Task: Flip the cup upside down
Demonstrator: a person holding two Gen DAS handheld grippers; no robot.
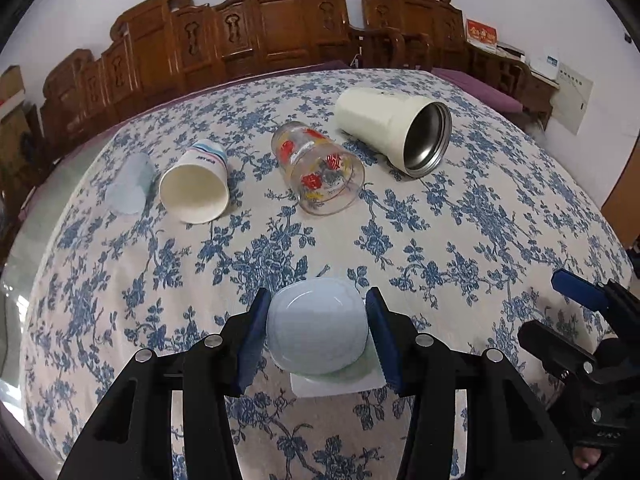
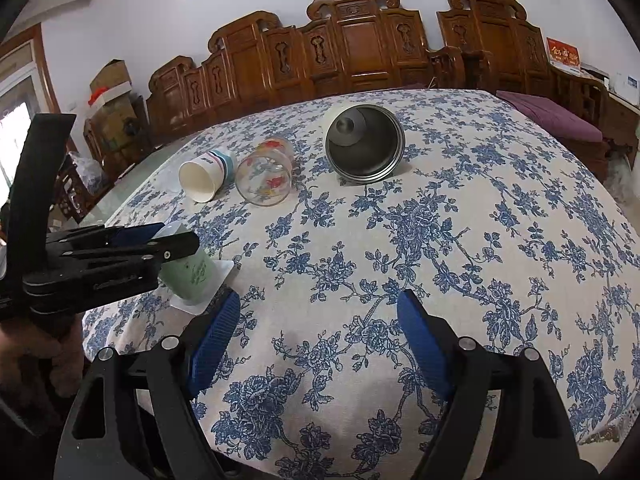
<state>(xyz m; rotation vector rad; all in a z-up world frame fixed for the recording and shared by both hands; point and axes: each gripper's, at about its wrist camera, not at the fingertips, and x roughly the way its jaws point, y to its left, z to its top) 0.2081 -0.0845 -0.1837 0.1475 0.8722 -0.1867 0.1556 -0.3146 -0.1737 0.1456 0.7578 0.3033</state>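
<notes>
Pale green cup point(image 1: 318, 334) is seen inverted, base up, glossy whitish-blue base rounded in the left wrist view; green side wall with faint print is seen in the right wrist view point(image 2: 191, 276); it stands on a white square coaster point(image 1: 340, 386) near the front left of the tabletop point(image 1: 460, 240), which is covered in a blue floral cloth; the left hand-held gripper point(image 1: 316, 330) is clenched on the cup, blue pads pressed against both sides.

Containers, left to right in the left wrist view: a translucent plastic cup point(image 1: 130, 186) lying on its side, contents not discernible; just beside it a paper cup point(image 1: 196, 188) with striped band, on its side, mouth toward the camera, white interior bare; a clear glass point(image 1: 320, 170) with red and yellow print, on its side, nothing seen inside; a cream tumbler point(image 1: 394, 130) with steel lining, on its side, nothing seen inside.

The right hand-held gripper point(image 2: 318, 340) is released, jaws wide apart over bare cloth, nothing between them; in the left wrist view only its edge is shown at lower right point(image 1: 580, 320).

The tumbler's steel bottom is shown only by the right wrist view point(image 2: 364, 144), and there the translucent cup is barely made out; the person's left hand point(image 2: 36, 360) is shown there too; carved wooden chairs point(image 2: 352, 36) are seen behind the tabletop.
</notes>
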